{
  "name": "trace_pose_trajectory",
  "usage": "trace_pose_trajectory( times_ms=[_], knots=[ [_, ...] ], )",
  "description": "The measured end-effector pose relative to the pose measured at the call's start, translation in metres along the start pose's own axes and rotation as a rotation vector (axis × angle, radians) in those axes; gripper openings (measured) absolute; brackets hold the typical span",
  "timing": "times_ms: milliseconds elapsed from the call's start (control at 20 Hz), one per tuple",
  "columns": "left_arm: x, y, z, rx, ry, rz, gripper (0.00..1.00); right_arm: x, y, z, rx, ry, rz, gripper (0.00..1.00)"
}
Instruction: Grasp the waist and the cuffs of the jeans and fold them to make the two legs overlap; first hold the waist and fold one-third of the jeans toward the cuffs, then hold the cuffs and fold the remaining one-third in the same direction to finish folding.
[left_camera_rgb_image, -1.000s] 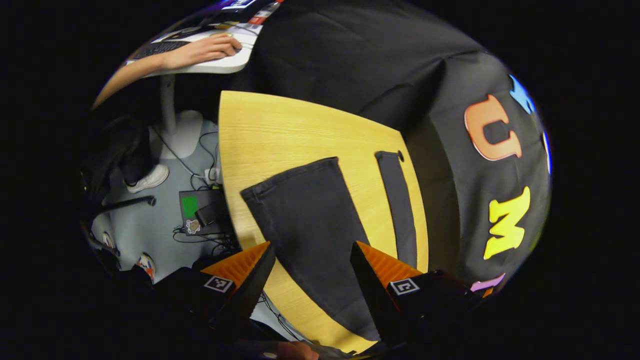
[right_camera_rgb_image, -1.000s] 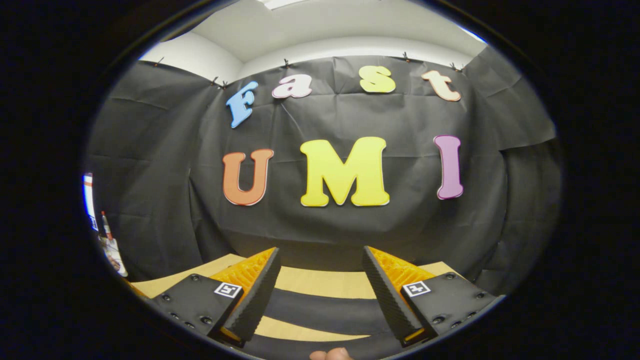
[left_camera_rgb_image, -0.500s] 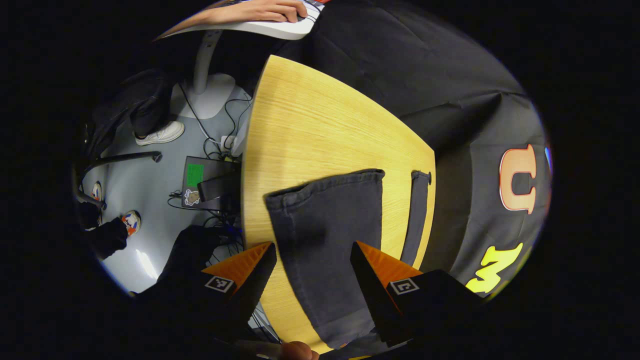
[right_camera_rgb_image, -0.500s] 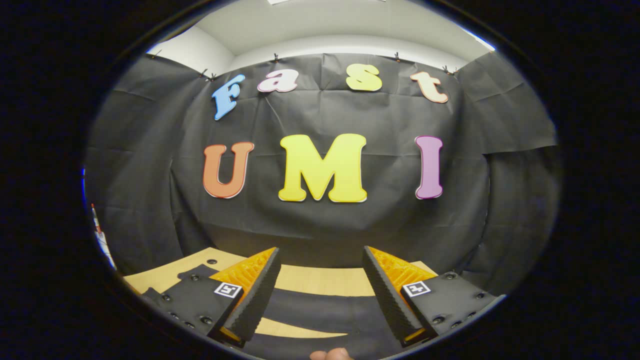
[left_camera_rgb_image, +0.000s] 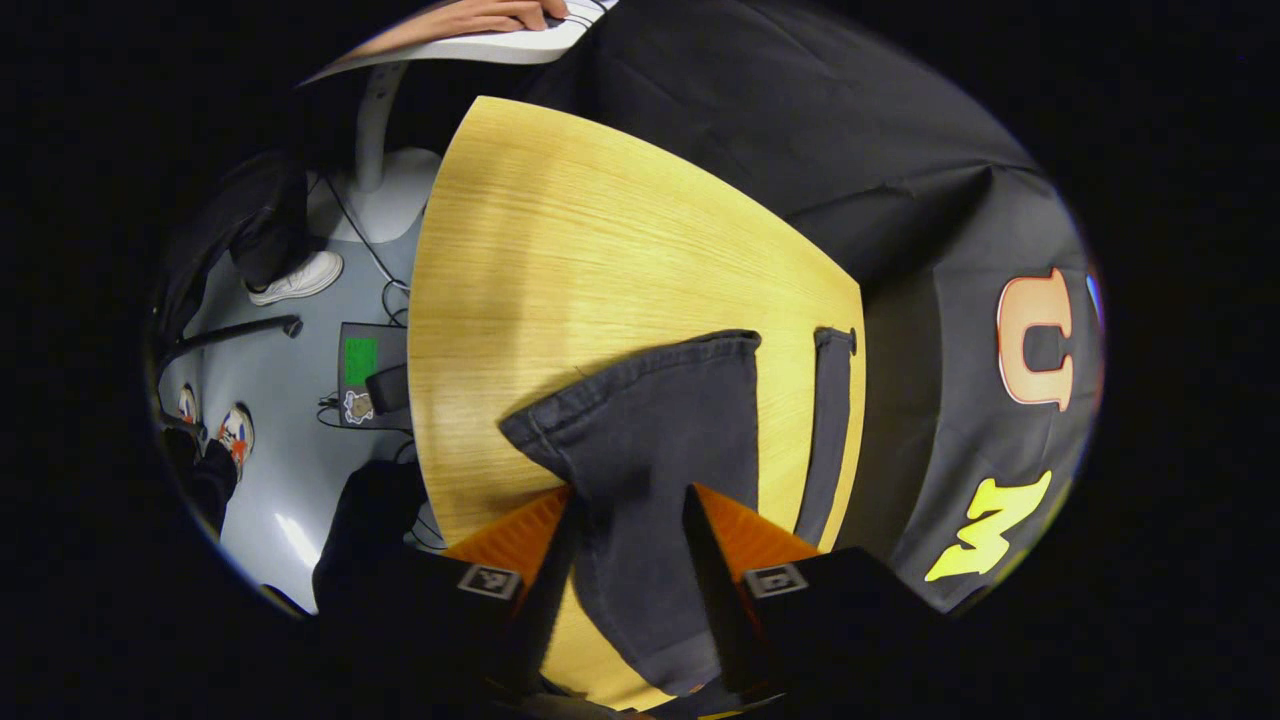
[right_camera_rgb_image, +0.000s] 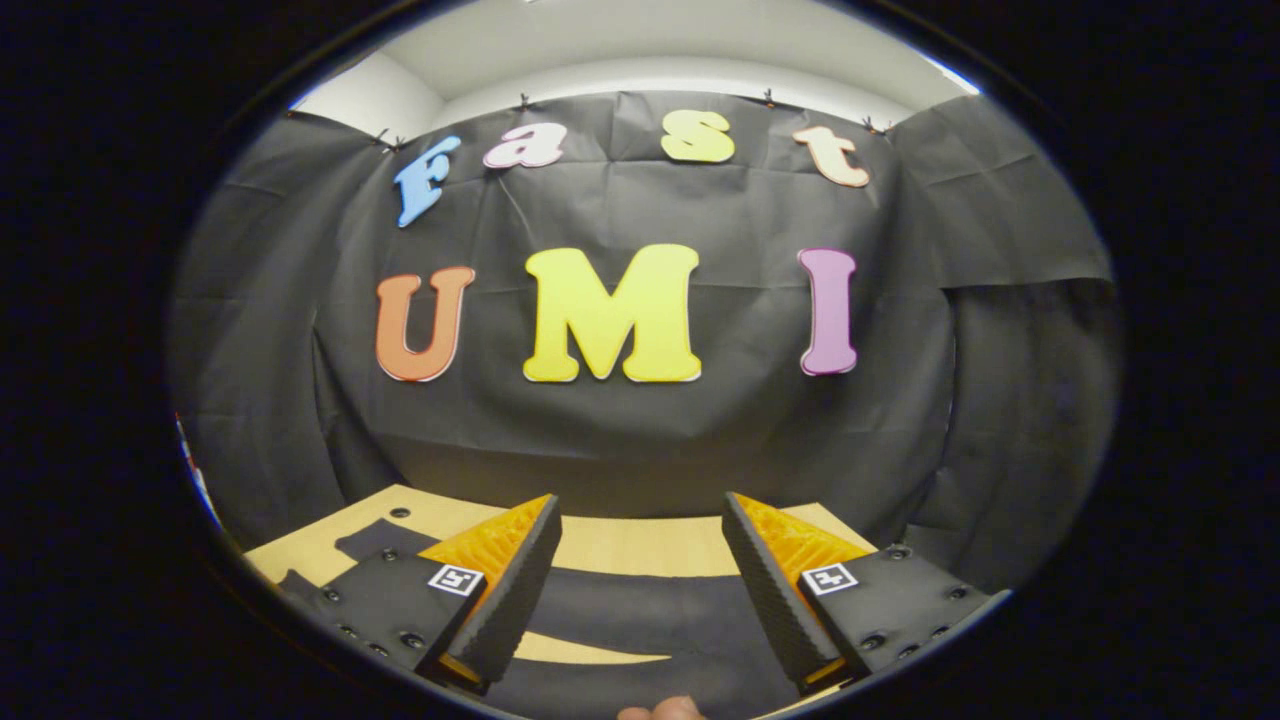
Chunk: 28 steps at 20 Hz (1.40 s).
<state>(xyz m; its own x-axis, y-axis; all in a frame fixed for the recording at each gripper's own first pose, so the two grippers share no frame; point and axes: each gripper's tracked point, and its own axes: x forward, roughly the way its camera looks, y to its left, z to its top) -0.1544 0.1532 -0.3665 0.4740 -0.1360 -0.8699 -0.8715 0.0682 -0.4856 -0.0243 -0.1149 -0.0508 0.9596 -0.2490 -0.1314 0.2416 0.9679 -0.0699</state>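
Left gripper (left_camera_rgb_image: 625, 505): fingers drawn in on the near leg of the jeans, the cloth bunched between them — both fingers press against the fabric.
Jeans (left_camera_rgb_image: 660, 430): dark denim, laid on the table; in the left gripper view the near leg runs forward from between the fingers to its cuff.
Near cuff (left_camera_rgb_image: 640, 370): ahead of the left fingertips, hem slanted, its left corner pulled toward the gripper.
Far leg (left_camera_rgb_image: 828, 420): narrow dark strip to the right of the left gripper, lying along the table's far edge, apart from the near leg with bare wood between.
Table (left_camera_rgb_image: 560, 260): light wood, stretching ahead and to the left of the left gripper.
Right gripper (right_camera_rgb_image: 640, 560): fingers spread wide, nothing between them — it hangs above the denim.
Jeans under right gripper (right_camera_rgb_image: 640, 615): dark cloth below and ahead of the open fingers, with a band of bare table beyond it.
Thumb tip (right_camera_rgb_image: 660, 710): at the bottom edge of the right gripper view, behind the fingers.
Floor (left_camera_rgb_image: 280, 400): to the left of the left gripper, with cables, a dark box and a white shoe (left_camera_rgb_image: 295, 278).
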Motion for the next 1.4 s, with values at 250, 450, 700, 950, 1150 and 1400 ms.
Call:
trace_pose_trajectory(
  times_ms=[250,450,700,950,1150,1400],
  knots=[
    [0.003,0.001,0.0,-0.017,0.01,-0.018,0.08,0.01,-0.071,-0.046,0.201,0.219,-0.049,0.98],
    [0.003,-0.002,0.0,-0.034,0.025,-0.016,0.06,-0.008,-0.174,-0.12,0.526,0.517,-0.255,0.99],
    [0.004,-0.001,0.0,-0.029,0.023,-0.003,0.06,-0.054,-0.277,-0.232,0.708,0.76,-0.507,0.98],
    [0.005,-0.001,0.001,-0.039,0.034,0.004,0.06,-0.062,-0.279,-0.273,0.834,0.848,-0.555,0.98],
    [0.005,-0.002,0.001,-0.054,0.043,0.004,0.06,-0.054,-0.283,-0.273,0.848,0.849,-0.543,0.97],
    [0.006,-0.003,0.002,-0.053,0.042,0.009,0.06,-0.039,-0.29,-0.282,0.761,0.881,-0.553,0.81]
  ],
)
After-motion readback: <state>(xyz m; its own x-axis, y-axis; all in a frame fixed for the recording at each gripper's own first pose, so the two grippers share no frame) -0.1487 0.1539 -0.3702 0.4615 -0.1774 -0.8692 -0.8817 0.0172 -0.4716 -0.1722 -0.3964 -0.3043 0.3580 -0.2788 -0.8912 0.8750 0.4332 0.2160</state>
